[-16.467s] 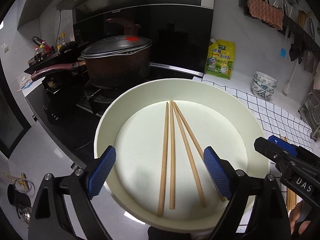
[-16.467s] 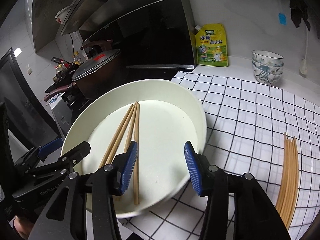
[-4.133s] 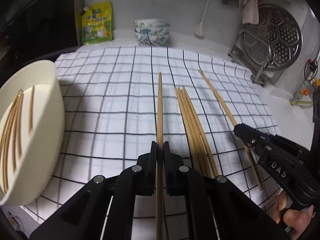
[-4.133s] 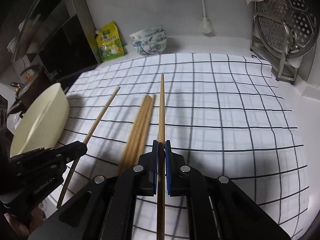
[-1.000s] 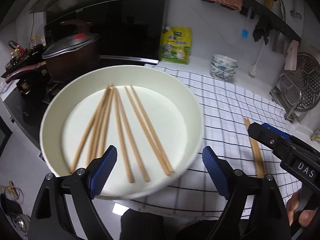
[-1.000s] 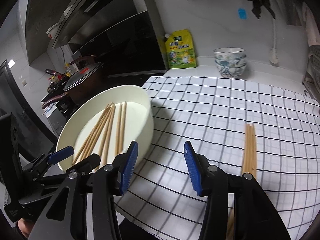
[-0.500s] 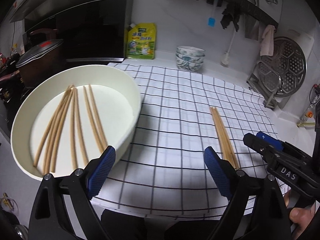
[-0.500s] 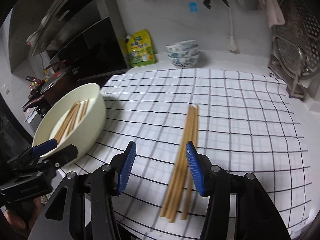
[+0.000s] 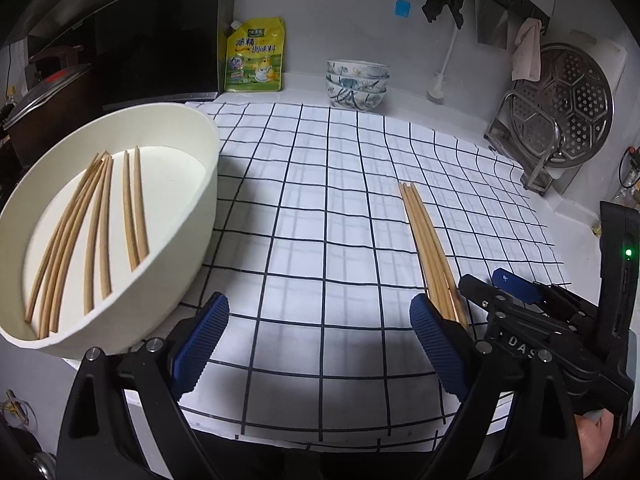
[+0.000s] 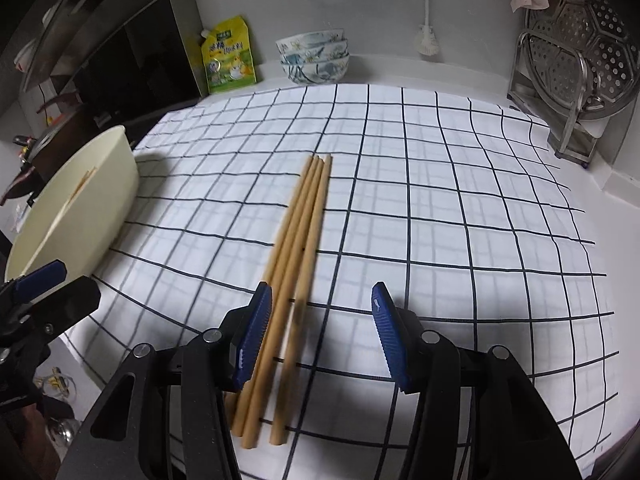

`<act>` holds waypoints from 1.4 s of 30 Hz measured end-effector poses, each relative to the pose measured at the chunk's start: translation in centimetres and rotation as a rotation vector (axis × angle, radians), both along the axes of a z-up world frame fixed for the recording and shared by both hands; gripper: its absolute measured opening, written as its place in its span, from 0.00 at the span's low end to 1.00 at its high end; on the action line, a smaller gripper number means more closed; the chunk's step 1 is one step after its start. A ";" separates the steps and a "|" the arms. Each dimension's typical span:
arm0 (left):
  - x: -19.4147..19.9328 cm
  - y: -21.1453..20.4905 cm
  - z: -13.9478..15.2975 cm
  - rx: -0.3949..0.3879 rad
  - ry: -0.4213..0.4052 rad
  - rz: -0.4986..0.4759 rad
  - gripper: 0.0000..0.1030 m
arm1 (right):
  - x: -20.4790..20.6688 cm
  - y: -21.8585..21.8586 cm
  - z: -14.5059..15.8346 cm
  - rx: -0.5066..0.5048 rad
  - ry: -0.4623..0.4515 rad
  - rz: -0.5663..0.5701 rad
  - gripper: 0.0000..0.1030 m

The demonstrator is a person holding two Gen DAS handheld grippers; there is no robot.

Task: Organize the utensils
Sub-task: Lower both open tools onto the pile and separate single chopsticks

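A bundle of wooden chopsticks [image 10: 298, 248] lies on the checked cloth [image 10: 440, 208]; it also shows in the left wrist view [image 9: 430, 240]. My right gripper [image 10: 320, 336] is open and empty just above the bundle's near end, which lies between its blue pads [image 10: 390, 336]. A cream bowl [image 9: 200, 216] at the left holds several chopsticks [image 9: 98, 220]; its wall shows in the right wrist view [image 10: 88, 208]. My left gripper [image 9: 320, 344] is open and empty over the cloth, between bowl and bundle. The right gripper's body [image 9: 552, 328] shows at lower right.
A yellow seasoning pouch [image 9: 254, 56] and stacked patterned bowls [image 9: 356, 82] stand at the back wall. A metal steamer rack [image 9: 560, 108] stands at the right. A black stove with a pot [image 9: 44, 92] is behind the cream bowl. The counter edge runs close below the grippers.
Both grippers have swung right, away from the bowl and toward the chopstick bundle on the cloth. The right gripper now straddles the bundle's near end. Both stay open.
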State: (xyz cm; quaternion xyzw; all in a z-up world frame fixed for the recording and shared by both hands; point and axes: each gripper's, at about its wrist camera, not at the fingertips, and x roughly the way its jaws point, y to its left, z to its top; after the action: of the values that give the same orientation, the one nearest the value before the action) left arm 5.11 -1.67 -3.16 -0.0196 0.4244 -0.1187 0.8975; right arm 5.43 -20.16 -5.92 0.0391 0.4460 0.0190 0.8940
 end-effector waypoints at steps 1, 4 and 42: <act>0.1 -0.1 -0.2 0.000 0.005 -0.002 0.88 | 0.1 0.0 -0.2 -0.011 0.004 0.000 0.48; 0.2 -0.4 -0.7 0.003 0.018 -0.008 0.88 | 0.5 0.1 -0.7 -0.050 0.010 -0.004 0.48; 3.3 -8.0 -4.8 0.126 0.056 -0.087 0.89 | -0.2 -5.9 -0.9 0.010 0.008 -0.091 0.22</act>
State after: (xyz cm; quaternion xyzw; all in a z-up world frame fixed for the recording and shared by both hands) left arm 8.46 -9.64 -7.98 0.0520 0.4563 -0.1298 0.8788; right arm 5.25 -26.01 -6.82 0.0638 0.4471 -0.0196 0.8920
